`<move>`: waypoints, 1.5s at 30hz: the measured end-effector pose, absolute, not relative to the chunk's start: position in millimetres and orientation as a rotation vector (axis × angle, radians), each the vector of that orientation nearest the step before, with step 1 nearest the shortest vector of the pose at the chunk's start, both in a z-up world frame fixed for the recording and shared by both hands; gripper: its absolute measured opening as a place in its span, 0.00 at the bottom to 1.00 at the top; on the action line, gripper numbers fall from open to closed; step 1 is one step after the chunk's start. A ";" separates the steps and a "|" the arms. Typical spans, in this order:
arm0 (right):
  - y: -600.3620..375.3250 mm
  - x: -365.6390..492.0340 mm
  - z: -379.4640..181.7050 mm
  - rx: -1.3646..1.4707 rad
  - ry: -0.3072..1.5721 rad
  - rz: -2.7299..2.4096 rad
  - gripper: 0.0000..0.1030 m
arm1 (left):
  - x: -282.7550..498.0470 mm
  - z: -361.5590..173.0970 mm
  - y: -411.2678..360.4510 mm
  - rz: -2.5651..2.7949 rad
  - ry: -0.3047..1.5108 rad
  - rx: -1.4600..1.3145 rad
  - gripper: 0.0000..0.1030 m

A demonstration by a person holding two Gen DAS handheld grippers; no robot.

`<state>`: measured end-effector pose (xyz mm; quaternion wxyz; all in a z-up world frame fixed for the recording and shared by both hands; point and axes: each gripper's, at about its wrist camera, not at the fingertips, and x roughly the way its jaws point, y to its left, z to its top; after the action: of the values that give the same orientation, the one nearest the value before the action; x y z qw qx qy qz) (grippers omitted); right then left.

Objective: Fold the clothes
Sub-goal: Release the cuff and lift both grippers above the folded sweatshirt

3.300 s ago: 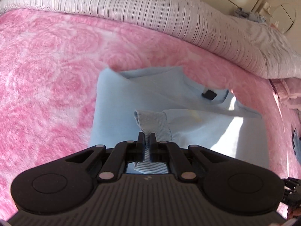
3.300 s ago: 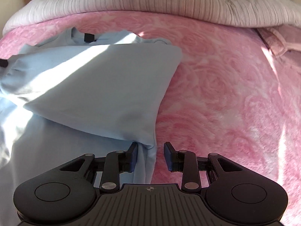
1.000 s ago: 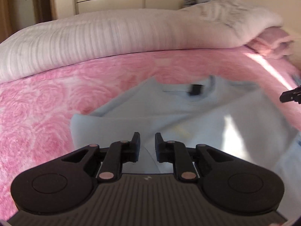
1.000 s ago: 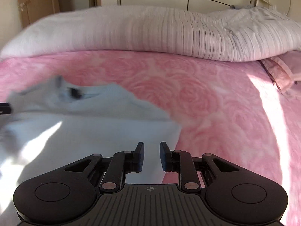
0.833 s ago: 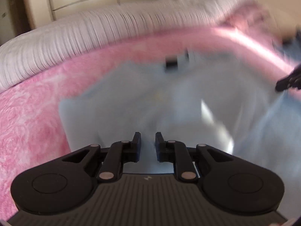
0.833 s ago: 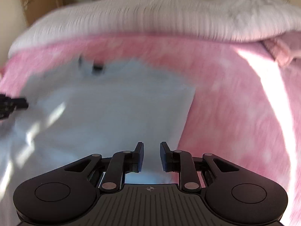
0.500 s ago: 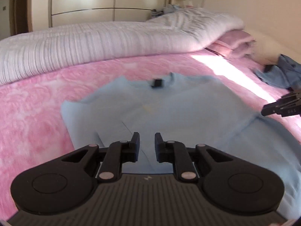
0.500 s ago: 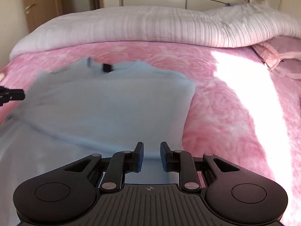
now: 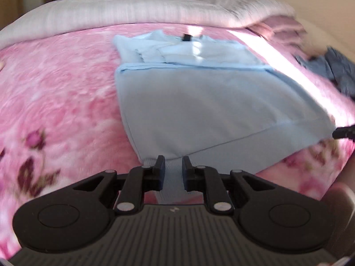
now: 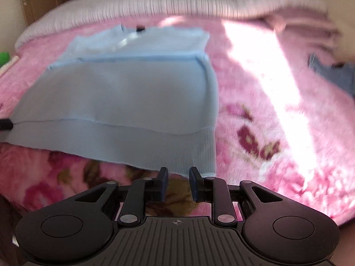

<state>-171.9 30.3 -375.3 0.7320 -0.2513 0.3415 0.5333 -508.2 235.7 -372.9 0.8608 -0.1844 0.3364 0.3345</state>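
Note:
A light blue sweater [image 9: 199, 93] lies flat on the pink floral blanket [image 9: 55, 93], collar far, ribbed hem near, both sleeves folded across its chest. My left gripper [image 9: 173, 165] is open at the hem's near left corner, with hem cloth between its fingers. In the right wrist view the sweater [image 10: 124, 93] fills the left half. My right gripper [image 10: 177, 176] is open just below the hem's near right corner, not touching it. Each gripper's tip shows at the other view's edge.
A white striped duvet [image 9: 133, 11] is bunched along the far side of the bed. A dark blue garment [image 10: 332, 73] lies at the right, also in the left wrist view [image 9: 328, 66]. A folded pink blanket [image 9: 284, 28] sits far right. The bed's near edge is just below the grippers.
Both grippers have pulled back from over the sweater's middle to its near hem corners. The whole sweater now shows ahead of them. Both stayed open.

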 end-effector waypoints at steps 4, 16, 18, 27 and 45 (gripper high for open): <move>50.1 -196.2 -360.1 -0.451 0.660 1.259 0.24 | -487.3 -366.6 223.2 0.793 0.707 -0.335 0.13; 29.3 -236.9 -388.0 -0.476 0.788 1.072 0.26 | -485.9 -369.8 170.6 0.935 0.770 -0.470 0.17; 21.1 -239.1 -374.8 -0.430 0.812 1.073 0.27 | -487.0 -356.8 156.9 0.938 0.748 -0.459 0.26; 6.9 -278.5 -333.0 -0.348 0.751 1.123 0.59 | -484.0 -324.7 100.1 0.944 0.712 -0.318 0.29; -31.5 -310.3 -327.7 -0.376 0.701 1.127 0.60 | -502.3 -312.9 49.4 0.897 0.700 -0.230 0.34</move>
<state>-310.3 -31.5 -327.7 0.7715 -0.1733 0.3235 0.5197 -502.3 49.4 -312.9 0.8362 -0.1088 0.3307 0.4237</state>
